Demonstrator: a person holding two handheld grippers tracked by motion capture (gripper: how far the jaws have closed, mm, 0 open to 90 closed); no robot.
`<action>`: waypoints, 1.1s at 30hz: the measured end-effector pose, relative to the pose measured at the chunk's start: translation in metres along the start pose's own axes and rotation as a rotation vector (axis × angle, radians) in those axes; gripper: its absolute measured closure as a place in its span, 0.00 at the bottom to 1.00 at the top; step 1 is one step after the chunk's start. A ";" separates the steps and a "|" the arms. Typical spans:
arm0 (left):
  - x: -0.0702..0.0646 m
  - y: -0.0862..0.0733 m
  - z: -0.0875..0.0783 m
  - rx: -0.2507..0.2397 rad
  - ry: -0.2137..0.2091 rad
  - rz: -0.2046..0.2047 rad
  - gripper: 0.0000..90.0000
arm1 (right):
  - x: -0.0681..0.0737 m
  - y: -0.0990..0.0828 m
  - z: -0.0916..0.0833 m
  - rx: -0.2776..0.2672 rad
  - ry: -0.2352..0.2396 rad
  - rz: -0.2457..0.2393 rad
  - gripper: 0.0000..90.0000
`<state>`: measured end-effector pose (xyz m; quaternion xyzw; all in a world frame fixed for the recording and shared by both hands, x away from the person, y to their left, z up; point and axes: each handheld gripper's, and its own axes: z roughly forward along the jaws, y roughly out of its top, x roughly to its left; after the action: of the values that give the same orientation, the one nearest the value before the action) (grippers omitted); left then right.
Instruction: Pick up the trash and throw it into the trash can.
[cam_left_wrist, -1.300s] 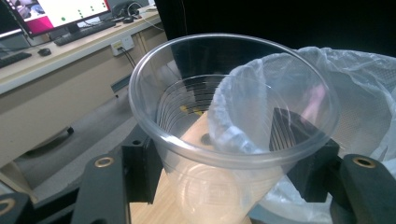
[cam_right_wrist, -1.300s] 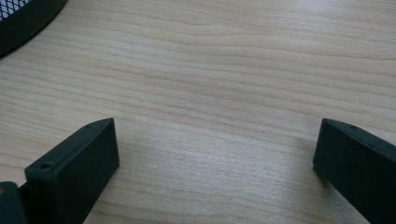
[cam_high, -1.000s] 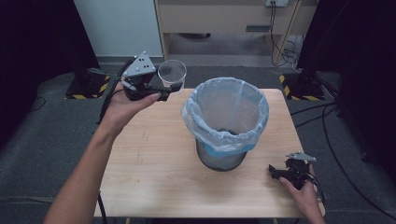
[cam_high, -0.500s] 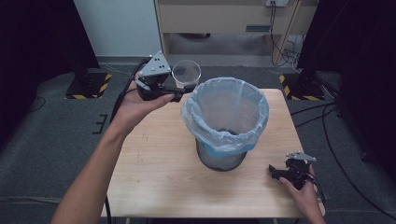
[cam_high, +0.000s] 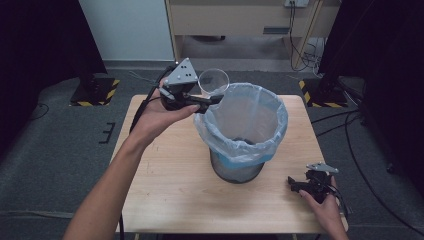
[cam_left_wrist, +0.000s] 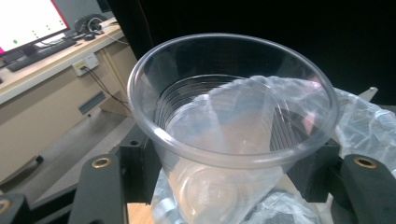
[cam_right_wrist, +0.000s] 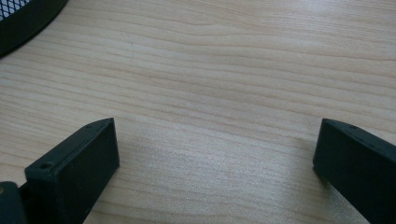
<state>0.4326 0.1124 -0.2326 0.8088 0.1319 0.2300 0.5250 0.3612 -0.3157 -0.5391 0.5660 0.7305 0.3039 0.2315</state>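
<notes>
Nearest me, my right gripper (cam_high: 300, 187) rests on the wooden table (cam_high: 165, 195) near its right front corner, jaws spread wide with bare wood between them, holding nothing; I judge it best left parked there, clear of the work. Farther out, my left gripper (cam_high: 209, 98) pinches a clear plastic cup (cam_left_wrist: 233, 135) by its lower wall, mouth upward, raised beside the far left rim of the wire bin (cam_high: 235, 170) with its pale blue liner (cam_high: 245, 117). To drop the cup cleanly, I should carry it over the middle of the opening before parting the jaws, since a release at the rim could bounce it off the bag's folded edge.
</notes>
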 end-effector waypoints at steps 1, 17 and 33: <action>-0.001 0.000 0.003 0.004 -0.006 0.001 0.40 | 0.000 0.000 0.000 0.000 0.000 0.000 0.00; -0.012 0.001 0.026 0.021 -0.055 0.009 0.39 | 0.000 0.000 0.000 0.000 0.002 -0.001 0.00; -0.014 -0.002 0.038 0.035 -0.073 -0.002 0.39 | 0.000 0.000 0.000 0.000 0.003 -0.002 0.00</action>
<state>0.4400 0.0767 -0.2506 0.8255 0.1174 0.1975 0.5155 0.3612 -0.3160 -0.5391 0.5649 0.7314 0.3044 0.2308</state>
